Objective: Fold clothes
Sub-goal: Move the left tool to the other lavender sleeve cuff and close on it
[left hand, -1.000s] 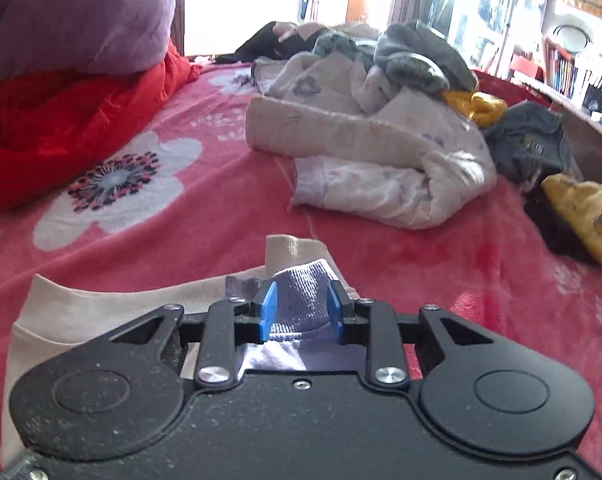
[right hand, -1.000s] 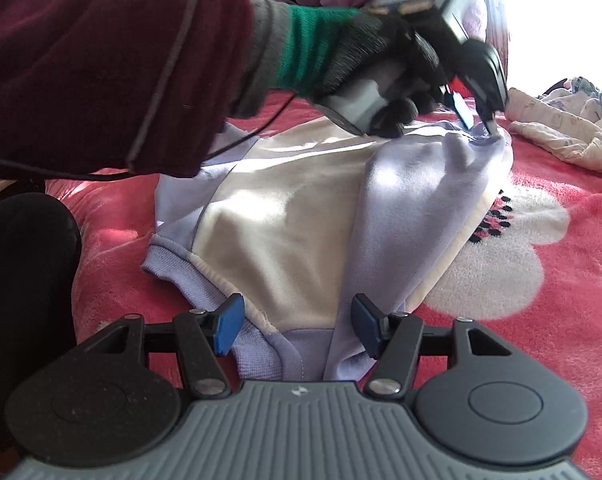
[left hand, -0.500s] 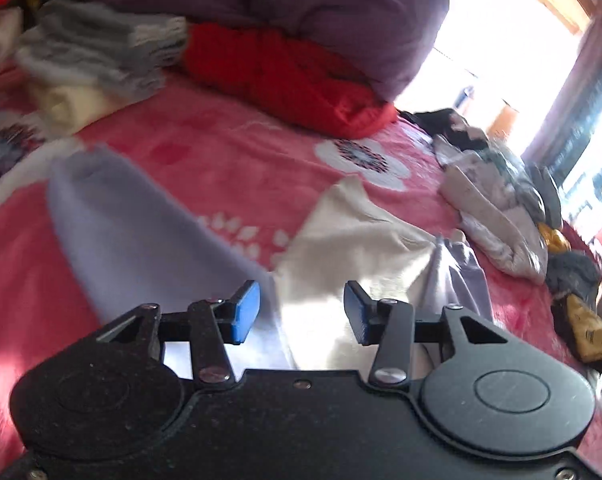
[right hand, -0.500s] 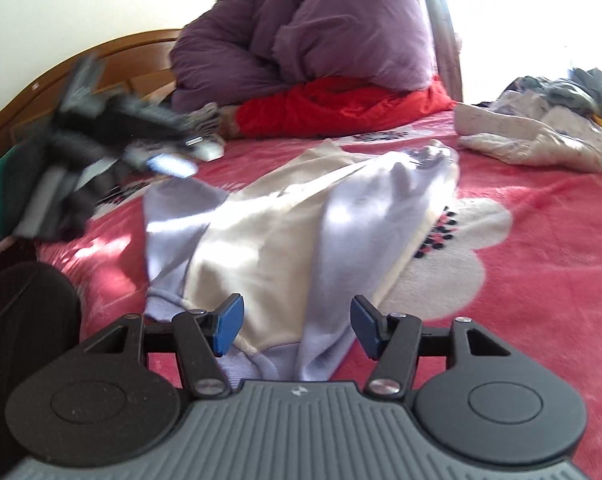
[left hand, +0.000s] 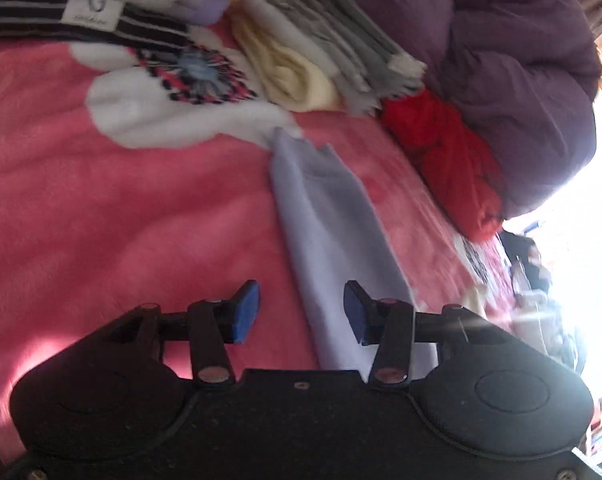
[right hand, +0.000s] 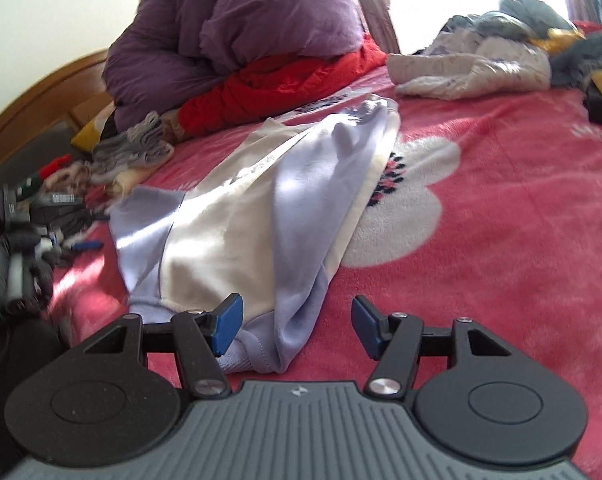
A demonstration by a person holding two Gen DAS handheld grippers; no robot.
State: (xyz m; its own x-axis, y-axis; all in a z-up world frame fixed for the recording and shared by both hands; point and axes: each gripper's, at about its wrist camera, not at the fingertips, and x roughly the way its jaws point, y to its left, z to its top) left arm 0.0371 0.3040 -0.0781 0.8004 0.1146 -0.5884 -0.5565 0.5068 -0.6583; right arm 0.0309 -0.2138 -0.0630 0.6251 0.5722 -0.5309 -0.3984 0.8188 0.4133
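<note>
A lavender and cream sweatshirt (right hand: 261, 216) lies partly folded on the pink flowered blanket (right hand: 481, 208). One lavender sleeve (left hand: 333, 232) stretches out flat in the left wrist view. My left gripper (left hand: 301, 312) is open and empty, just above the near end of that sleeve. It also shows blurred at the left edge of the right wrist view (right hand: 33, 236). My right gripper (right hand: 295, 328) is open and empty, with the sweatshirt's hem lying between and just beyond its blue pads (right hand: 227, 322).
A stack of folded clothes (left hand: 301, 60) and a striped garment (left hand: 85, 20) lie at the head of the bed. A purple duvet (right hand: 237, 32) rests on a red blanket (right hand: 285, 80). A heap of unfolded clothes (right hand: 485, 56) sits far right.
My left gripper let go of the sweatshirt's far end, opened, and swung back over to the outstretched sleeve. My right gripper stayed open at the hem.
</note>
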